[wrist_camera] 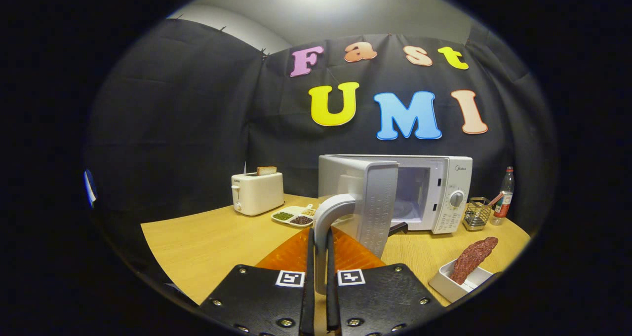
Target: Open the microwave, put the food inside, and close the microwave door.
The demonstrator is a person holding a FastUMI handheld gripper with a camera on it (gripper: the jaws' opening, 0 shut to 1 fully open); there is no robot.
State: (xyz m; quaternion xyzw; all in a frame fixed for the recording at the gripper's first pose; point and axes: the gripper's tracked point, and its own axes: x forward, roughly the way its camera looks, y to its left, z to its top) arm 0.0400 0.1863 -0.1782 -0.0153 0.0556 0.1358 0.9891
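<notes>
1. My gripper point(319, 257) was clamped on the door handle point(330, 217); microwave point(439, 188) door point(377, 203) approx half open.
2. Food point(473, 259) sat in tray point(452, 284) w/o being loaded.
3. Risk: handle slips if pulled off-arc.

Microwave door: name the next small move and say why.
Probably release the handle and back off: the fingers clamp it, the door already stands wide open, and the food waits in its white dish to their right.
</notes>
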